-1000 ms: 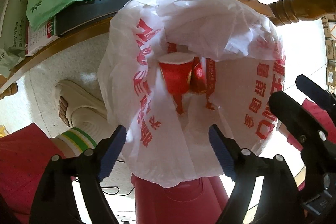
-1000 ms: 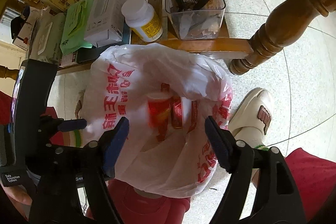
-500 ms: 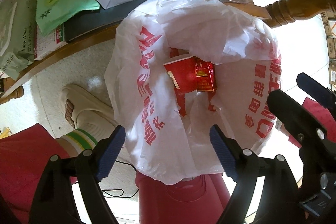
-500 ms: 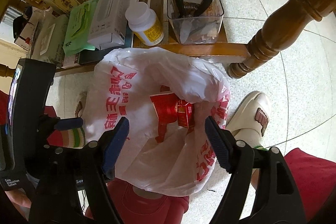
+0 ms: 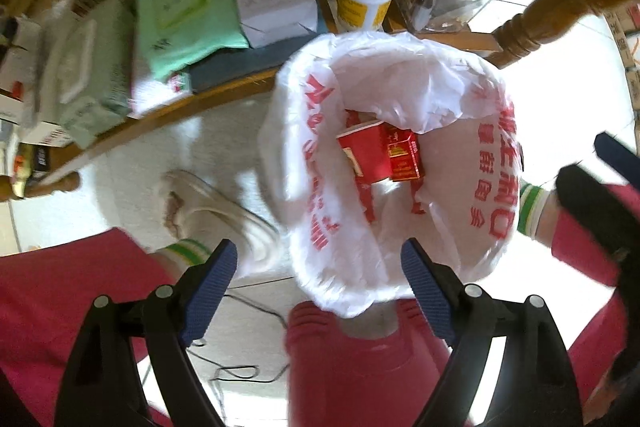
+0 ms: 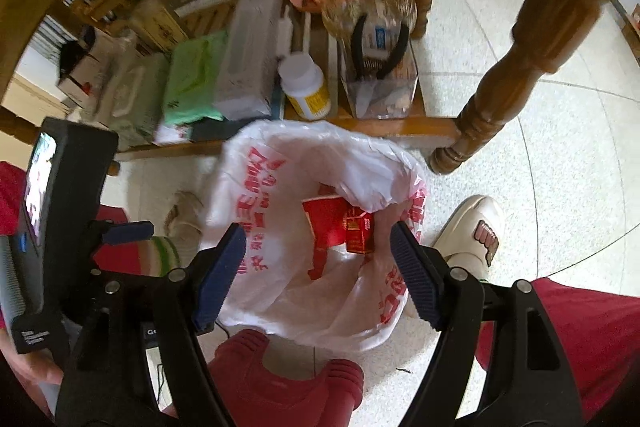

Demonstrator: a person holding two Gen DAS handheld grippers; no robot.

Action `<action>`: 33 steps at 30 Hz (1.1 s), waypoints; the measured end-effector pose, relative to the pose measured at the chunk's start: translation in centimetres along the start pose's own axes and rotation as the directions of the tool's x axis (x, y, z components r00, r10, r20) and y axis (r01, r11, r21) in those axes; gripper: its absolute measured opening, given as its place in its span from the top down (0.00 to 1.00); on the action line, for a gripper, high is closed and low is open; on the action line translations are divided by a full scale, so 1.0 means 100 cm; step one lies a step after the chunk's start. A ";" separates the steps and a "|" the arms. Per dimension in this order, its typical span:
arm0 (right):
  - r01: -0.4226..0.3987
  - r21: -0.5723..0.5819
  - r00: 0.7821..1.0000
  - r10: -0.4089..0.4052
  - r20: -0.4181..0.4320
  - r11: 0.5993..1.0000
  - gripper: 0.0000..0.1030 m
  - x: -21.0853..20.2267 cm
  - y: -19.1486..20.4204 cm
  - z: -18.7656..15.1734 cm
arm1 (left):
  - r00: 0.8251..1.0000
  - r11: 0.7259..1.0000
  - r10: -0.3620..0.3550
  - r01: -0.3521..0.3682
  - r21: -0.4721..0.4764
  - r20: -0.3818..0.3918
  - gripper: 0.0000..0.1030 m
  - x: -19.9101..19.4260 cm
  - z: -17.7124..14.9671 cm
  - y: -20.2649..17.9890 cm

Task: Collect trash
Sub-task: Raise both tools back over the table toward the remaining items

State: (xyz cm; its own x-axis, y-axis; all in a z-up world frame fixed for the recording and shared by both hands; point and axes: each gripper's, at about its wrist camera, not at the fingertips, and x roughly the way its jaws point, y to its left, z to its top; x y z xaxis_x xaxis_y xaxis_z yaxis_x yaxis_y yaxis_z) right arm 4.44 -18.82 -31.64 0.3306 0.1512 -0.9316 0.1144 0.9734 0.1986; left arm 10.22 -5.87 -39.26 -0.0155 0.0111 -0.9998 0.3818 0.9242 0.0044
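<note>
Left wrist view shows my left tongs (image 5: 318, 265) and right tongs (image 6: 318, 269) both spread empty above the white red-printed plastic bag (image 5: 484, 163), where the red paper cup (image 5: 366, 157) lies tipped beside the red carton (image 5: 404, 155), straight ahead.

I see my left gripper (image 5: 318, 267) wide open over a white bag (image 5: 448, 227) holding a red cup (image 5: 366, 157).

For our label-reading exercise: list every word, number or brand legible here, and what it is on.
Nothing can be quoted reliably.
white bag: large red Chinese characters, warped and blurred.
red pack: gold print, too small.
bottle: yellow label, blurred.
</note>
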 end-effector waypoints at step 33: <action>-0.075 -0.297 0.893 0.197 0.404 0.952 0.07 -0.387 0.061 0.155 | 0.856 0.973 0.158 -0.219 0.068 0.492 0.10 -0.443 0.005 0.068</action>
State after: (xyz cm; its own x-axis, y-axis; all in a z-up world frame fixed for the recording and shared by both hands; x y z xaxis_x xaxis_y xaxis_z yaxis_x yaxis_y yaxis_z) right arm 6.89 -21.37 10.32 0.6962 0.2569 -0.6703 -0.1939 0.9664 0.1690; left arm 13.94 -0.23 5.10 0.5023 -0.0321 -0.8641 0.4377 0.8713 0.2220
